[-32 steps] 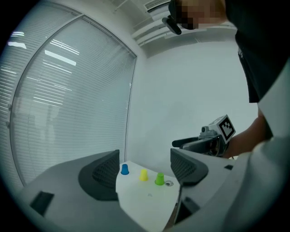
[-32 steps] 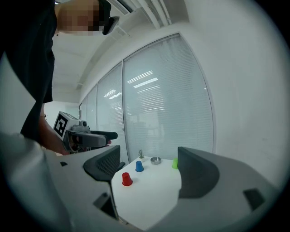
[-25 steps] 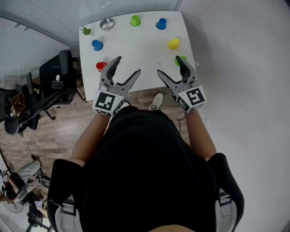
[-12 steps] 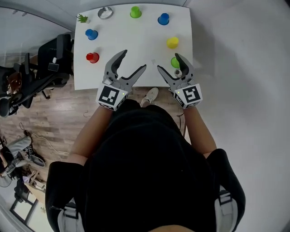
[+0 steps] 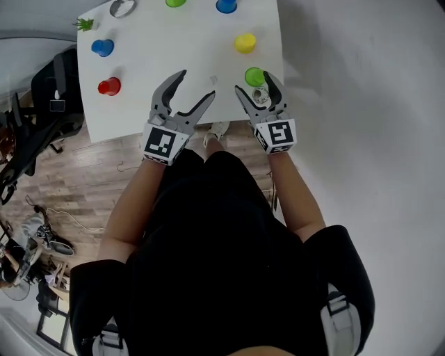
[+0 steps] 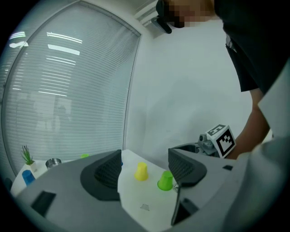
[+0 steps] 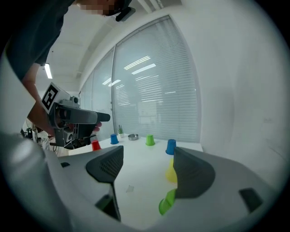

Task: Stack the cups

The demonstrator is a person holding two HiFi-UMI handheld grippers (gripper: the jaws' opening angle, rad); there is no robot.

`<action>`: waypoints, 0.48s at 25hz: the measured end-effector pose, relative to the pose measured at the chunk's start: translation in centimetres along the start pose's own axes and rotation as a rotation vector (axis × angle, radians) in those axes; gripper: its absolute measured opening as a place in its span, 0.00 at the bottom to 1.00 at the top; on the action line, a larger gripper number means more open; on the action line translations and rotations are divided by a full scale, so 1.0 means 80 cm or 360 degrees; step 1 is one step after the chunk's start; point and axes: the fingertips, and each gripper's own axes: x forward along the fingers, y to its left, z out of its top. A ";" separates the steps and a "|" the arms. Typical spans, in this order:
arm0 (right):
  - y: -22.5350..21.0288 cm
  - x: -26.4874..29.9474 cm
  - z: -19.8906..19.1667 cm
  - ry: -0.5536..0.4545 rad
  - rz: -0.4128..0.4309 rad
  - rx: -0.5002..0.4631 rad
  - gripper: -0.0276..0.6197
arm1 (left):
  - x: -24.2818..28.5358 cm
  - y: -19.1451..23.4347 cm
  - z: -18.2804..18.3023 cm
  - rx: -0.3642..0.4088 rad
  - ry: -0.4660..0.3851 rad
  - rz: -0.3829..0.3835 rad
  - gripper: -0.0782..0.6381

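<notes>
1. Over the near edge of the white table [image 5: 174, 62], both of the person's hands have come lower and closer than they were a moment ago. They now hang just above the tabletop.
2. The left gripper [image 5: 197, 85] has its fingers wide apart. They have just closed in a little, and nothing sits between them.
3. The right gripper [image 5: 256, 87] is wide apart too, and it has also just closed in a little. It is now just beside the light green cup [image 5: 254, 76]. In the right gripper view this cup [image 7: 167, 201] peeks out low by one jaw, not between the pads.
4. This looks like the very start of the job. No cup is held yet, and the light green cup looks like the first one to grab.
5. Six small cups stand well apart, and none are stacked. They seem to be upside down, wide end on the table. Behind the light green cup are the yellow cup [image 5: 245, 43] and the far blue cup [image 5: 226, 5]. The far green cup [image 5: 175, 3] is at the back, and the left blue cup [image 5: 103, 47] and the red cup [image 5: 109, 86] are on the left.
6. A metal bowl [image 5: 122, 7] and a tiny plant [image 5: 84, 24] sit at the far left corner.
</notes>
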 end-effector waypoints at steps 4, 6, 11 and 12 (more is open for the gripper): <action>-0.019 0.007 -0.027 0.0014 -0.0110 0.0034 0.56 | 0.026 0.003 -0.024 0.0005 0.0040 -0.0065 0.55; -0.029 0.011 -0.034 -0.0001 -0.0175 0.0042 0.57 | 0.040 0.005 -0.032 0.0002 0.0047 -0.0088 0.55; -0.052 0.014 -0.049 -0.0029 -0.0342 0.0067 0.57 | 0.070 0.010 -0.057 -0.0048 0.0084 -0.0094 0.54; -0.056 0.013 -0.054 -0.0027 -0.0366 0.0075 0.57 | 0.075 0.009 -0.063 -0.0054 0.0093 -0.0096 0.54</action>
